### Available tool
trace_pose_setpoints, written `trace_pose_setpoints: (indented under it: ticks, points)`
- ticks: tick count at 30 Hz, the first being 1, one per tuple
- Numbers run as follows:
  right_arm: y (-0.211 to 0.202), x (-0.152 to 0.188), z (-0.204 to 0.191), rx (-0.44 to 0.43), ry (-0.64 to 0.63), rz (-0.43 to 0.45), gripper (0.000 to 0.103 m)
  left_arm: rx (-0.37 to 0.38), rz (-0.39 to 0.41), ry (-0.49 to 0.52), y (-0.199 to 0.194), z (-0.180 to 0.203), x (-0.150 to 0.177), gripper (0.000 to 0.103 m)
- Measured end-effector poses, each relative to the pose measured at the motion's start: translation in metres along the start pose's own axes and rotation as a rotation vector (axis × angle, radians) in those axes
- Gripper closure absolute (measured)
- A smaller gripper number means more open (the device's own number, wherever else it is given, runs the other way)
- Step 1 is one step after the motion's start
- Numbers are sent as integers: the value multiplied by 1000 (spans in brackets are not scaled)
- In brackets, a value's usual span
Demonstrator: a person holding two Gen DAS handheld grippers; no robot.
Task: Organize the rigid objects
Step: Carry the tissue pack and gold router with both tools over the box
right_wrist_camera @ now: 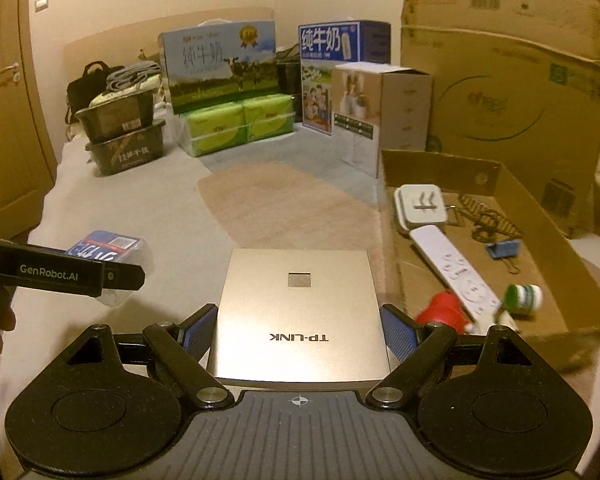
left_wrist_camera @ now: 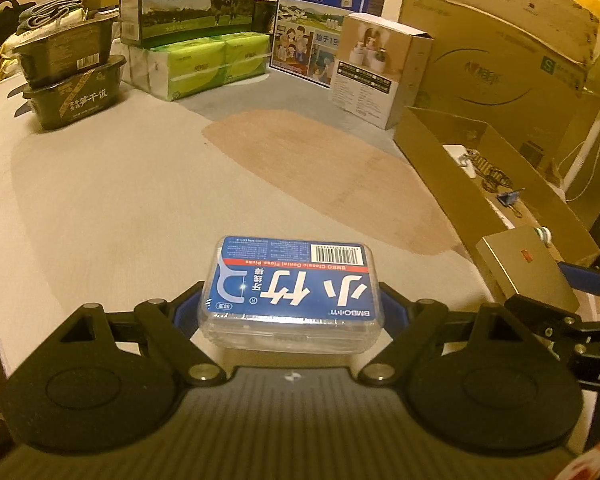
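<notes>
Bed sheet | left gripper clamps floss box | right gripper clamps router

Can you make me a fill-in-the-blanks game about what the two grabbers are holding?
1. The left gripper holds a box of dental ____ picks.
2. The right gripper holds a flat gold device marked ____.
3. The white remote lies in a shallow ____ tray.

Missing words: floss; TP-LINK; cardboard
</notes>
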State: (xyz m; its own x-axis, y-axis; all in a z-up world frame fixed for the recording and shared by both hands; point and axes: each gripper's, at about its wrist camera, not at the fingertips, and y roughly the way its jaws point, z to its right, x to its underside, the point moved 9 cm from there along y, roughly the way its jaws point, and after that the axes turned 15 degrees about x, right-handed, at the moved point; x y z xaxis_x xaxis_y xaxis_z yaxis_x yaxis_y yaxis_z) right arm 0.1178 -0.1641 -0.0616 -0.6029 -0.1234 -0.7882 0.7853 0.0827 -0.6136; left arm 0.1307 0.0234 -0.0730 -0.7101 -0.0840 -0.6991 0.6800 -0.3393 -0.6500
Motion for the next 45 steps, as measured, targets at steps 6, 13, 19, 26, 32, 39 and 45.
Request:
trace_pose_setpoints:
  ticks: [6, 13, 19, 26, 32, 39, 45]
  points:
    - [-17, 8, 17, 22, 20, 4, 18, 13, 8, 18, -13, 23, 7, 18]
    - [-29, 13, 38, 51, 53, 6, 18, 40, 5, 41, -19, 45, 11, 18]
    - [-34, 12, 54, 80, 70, 9, 18, 53, 0, 58, -18, 59, 12, 18]
    - [-38, 13, 68, 107, 83, 7, 18, 75, -6, 73, -15, 72, 11, 18]
    - [-39, 13, 78, 124, 96, 7, 18, 92, -15, 91, -11, 83, 11, 18]
    - [-39, 13, 97, 159, 116, 2, 18, 126, -24, 112, -4, 100, 8, 18]
    - [-41, 13, 119, 197, 146, 2, 18, 157, -31, 140, 6, 121, 2, 18]
